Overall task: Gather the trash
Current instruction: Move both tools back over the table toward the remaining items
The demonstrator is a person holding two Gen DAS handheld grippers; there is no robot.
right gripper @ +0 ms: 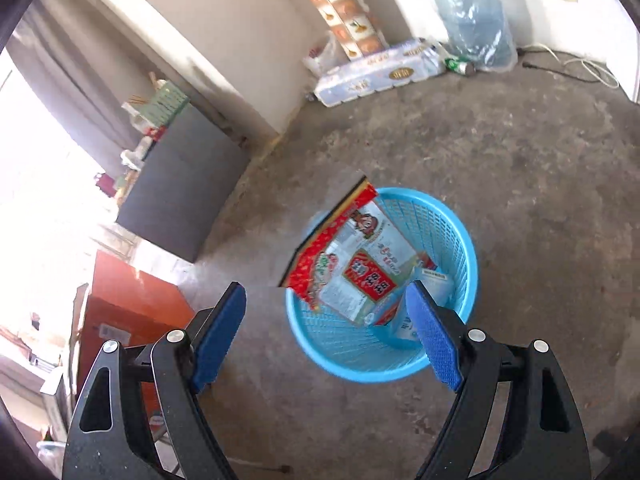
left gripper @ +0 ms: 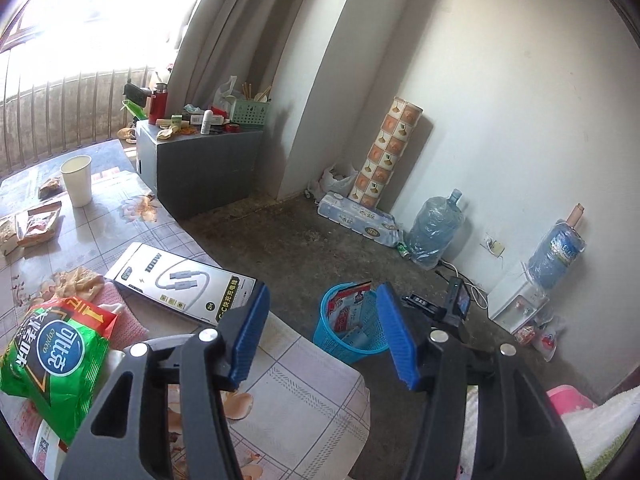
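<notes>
Left wrist view: left gripper (left gripper: 320, 332) over the near edge of the table (left gripper: 304, 392), jaws apart, nothing between the pads.
Right wrist view: right gripper (right gripper: 326, 336) above the blue basket (right gripper: 452, 224), jaws wide, empty; picture blurred.
Basket position: on the concrete floor just off the table edge; in the left view part of its rim is hidden behind one blue pad.
Basket contents: red-and-white snack bag (right gripper: 356, 260) leaning on the wall, its top corner above the rim; a paler wrapper under it.
Trash left on table: green chip bag (left gripper: 56, 364) nearest the left gripper, white cable box (left gripper: 180, 280), paper cup (left gripper: 77, 180), small packets (left gripper: 38, 224) further back.
Judged stage: one item in; next pick probably the green bag.
Risk 1: red bag sits high; another item dropped on it could tip it out, or nudge the light basket over.
Risk 2: green bag looks slick and puffy; a shallow pinch at the edge may slip.
Risk 3: cup contents cannot be seen; tilting could spill.
Risk 4: cable box lies flat and wide, hard to grip from above.
</notes>
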